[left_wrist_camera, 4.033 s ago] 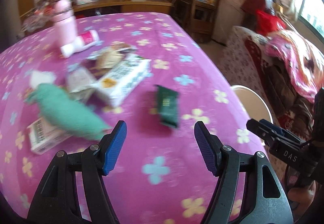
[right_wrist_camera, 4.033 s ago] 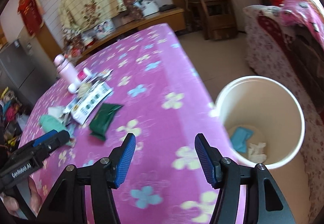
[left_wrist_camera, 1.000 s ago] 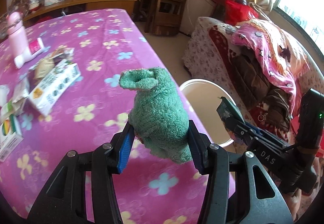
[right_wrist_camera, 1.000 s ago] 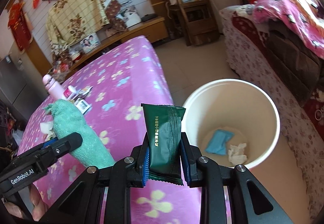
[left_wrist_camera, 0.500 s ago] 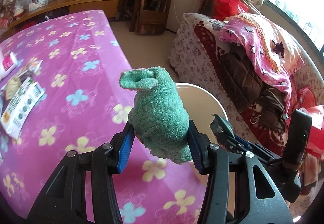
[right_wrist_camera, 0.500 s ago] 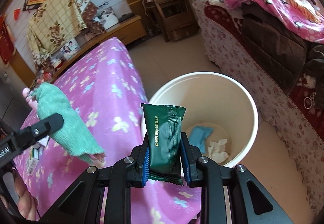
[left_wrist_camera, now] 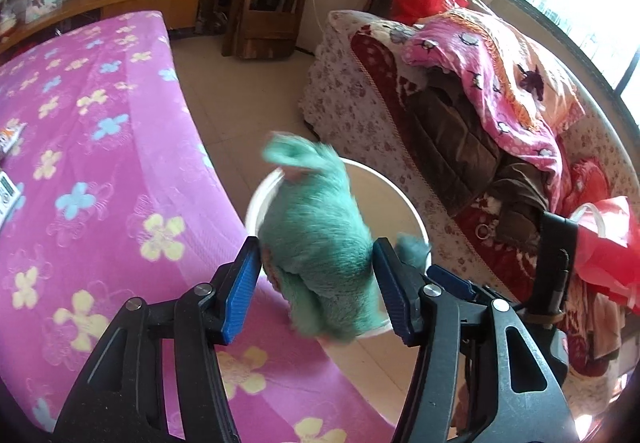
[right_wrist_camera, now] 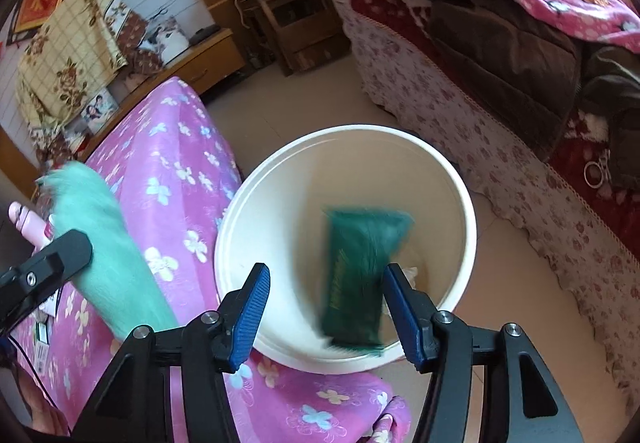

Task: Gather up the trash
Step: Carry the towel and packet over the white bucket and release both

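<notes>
A dark green snack packet (right_wrist_camera: pixel 362 275), blurred in mid-fall, drops over the mouth of the white bin (right_wrist_camera: pixel 464 203) as the right gripper (right_wrist_camera: pixel 326 309) spreads its jaws, the pads clear of the wrapper. Beside it, a fuzzy teal cloth (left_wrist_camera: pixel 316 239) sits between the opening jaws of the left gripper (left_wrist_camera: pixel 316 287), loose and blurred, its bulk above the near rim of the bin (left_wrist_camera: pixel 256 199) (part of it hangs over the table side). Done well, the release wants both loads centred above the opening before the pads let go entirely; the cloth looks the likelier to snag on the rim or slide back onto the pink flowered tablecloth (left_wrist_camera: pixel 100 171). The bin stands on the tiled floor, touching or just beside the table's edge, with a floral-covered sofa (right_wrist_camera: pixel 460 111) near on the far side. Open floor lies beyond the bin; the two grippers work close together, leaving little room for sideways swings.
</notes>
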The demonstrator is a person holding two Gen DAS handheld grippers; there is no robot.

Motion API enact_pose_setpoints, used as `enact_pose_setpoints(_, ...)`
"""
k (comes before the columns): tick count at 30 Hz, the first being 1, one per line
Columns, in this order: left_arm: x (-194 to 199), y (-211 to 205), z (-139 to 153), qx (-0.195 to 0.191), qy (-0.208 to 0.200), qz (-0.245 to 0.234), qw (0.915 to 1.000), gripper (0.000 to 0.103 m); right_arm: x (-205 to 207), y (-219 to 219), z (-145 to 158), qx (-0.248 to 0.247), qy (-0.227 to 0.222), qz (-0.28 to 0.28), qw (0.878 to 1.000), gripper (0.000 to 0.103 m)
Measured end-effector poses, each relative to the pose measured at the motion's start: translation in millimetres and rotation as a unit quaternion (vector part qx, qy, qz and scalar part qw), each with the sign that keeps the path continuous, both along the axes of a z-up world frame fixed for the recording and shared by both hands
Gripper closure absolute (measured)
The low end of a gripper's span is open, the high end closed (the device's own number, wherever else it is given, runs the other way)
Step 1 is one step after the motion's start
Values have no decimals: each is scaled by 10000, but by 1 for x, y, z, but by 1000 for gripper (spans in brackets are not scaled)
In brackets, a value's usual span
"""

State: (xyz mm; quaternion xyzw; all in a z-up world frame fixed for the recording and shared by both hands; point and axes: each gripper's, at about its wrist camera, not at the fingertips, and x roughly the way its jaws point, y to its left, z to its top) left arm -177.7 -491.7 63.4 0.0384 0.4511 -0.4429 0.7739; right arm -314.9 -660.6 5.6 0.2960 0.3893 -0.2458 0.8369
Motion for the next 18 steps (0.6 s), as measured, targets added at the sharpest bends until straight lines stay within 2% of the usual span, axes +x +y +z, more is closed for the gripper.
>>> enact_pose_setpoints(8, 3, 15, 1, 52, 6, 215, 9998, 43, -3, 6, -5, 113, 64, 41, 9999, 47)
enact_pose_setpoints(18, 4, 51, 1, 326, -358, 579, 9972, 43, 6, 35, 8, -6, 59, 327, 9994, 47)
